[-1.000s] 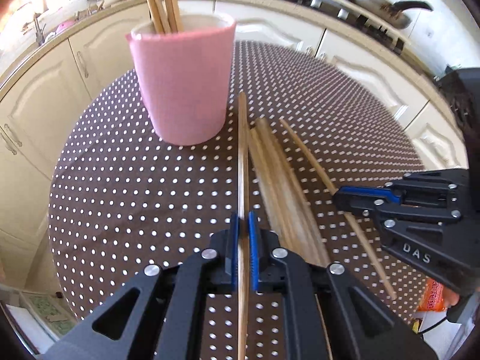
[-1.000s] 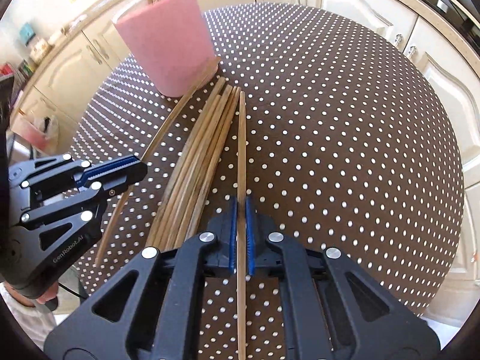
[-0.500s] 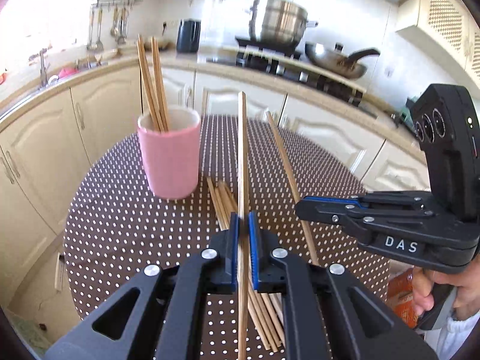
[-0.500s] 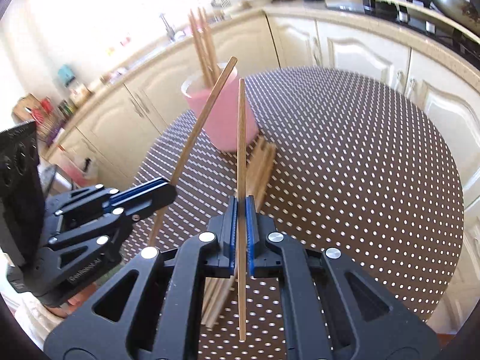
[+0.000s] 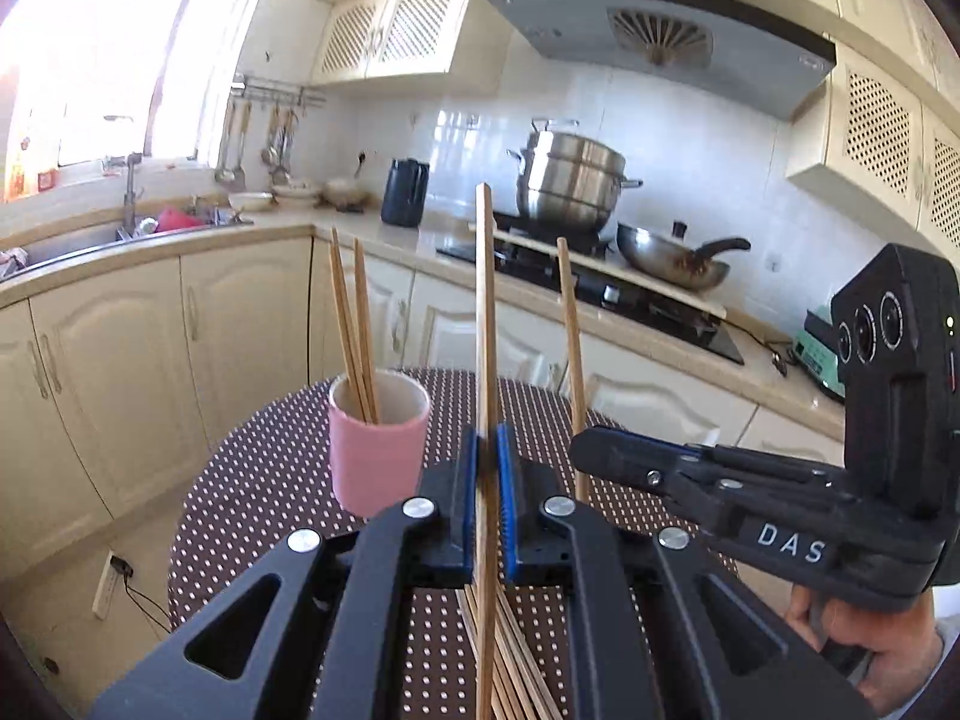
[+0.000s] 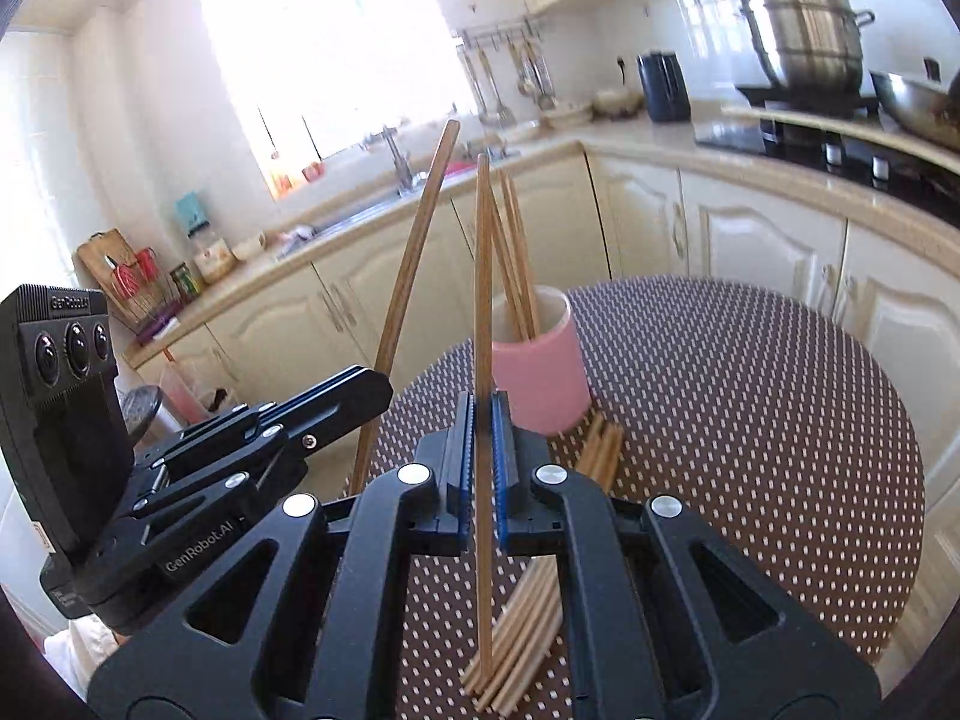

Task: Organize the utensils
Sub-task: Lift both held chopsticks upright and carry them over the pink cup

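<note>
A pink cup [image 5: 377,456] stands on the round dotted table [image 5: 252,492] with two chopsticks [image 5: 354,324] upright in it; it also shows in the right wrist view [image 6: 540,372]. My left gripper [image 5: 487,450] is shut on one wooden chopstick [image 5: 485,312], held upright above the table. My right gripper [image 6: 480,420] is shut on another chopstick [image 6: 482,276], also upright. Each gripper shows in the other's view, the right [image 5: 606,450] and the left [image 6: 360,387]. A bundle of several loose chopsticks [image 6: 534,600] lies on the table below both grippers.
Cream kitchen cabinets [image 5: 180,336] curve round behind the table. A sink [image 5: 90,240] is at the left, and a hob with a steel pot [image 5: 567,180] and a wok [image 5: 672,255] at the back right. A black kettle [image 5: 405,192] stands on the counter.
Both grippers have lifted and tilted up, each raising its chopstick from flat on the table to upright. The cup now sits farther below and ahead.
</note>
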A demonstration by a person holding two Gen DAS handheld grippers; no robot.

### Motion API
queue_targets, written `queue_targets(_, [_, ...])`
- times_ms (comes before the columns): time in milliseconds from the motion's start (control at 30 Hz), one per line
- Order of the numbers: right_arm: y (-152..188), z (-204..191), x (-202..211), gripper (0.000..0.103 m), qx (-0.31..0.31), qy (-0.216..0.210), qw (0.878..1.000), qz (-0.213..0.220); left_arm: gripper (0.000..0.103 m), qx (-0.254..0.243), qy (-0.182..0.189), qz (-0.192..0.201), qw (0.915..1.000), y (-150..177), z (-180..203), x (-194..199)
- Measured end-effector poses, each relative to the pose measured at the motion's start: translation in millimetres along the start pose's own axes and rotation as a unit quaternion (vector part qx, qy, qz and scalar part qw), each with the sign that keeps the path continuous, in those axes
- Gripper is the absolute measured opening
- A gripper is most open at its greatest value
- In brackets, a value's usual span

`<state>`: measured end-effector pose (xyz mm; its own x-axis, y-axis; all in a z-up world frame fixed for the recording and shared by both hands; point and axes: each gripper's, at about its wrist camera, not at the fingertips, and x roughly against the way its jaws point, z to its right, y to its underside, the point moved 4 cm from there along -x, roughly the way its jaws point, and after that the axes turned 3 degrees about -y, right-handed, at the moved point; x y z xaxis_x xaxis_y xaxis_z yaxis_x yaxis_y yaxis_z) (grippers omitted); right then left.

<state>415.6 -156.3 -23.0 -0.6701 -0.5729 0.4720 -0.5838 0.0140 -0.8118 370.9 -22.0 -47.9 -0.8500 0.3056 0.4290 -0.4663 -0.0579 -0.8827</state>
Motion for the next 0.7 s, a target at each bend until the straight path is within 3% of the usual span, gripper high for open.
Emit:
queue_targets(267, [-25.9, -11.8, -13.0, 0.006, 0.019, -0.002, 0.999, 0.041, 0.007, 0.010, -0.017, 0.055, 0.9983, -36.5, -15.7, 1.7])
queue_targets(700, [-66.5, 0.3, -44.6, 0.006, 0.019, -0.001, 0.992, 0.121, 0.007, 0.045, -0.042, 0.113, 0.9917, -72.9, -53.8, -37.2])
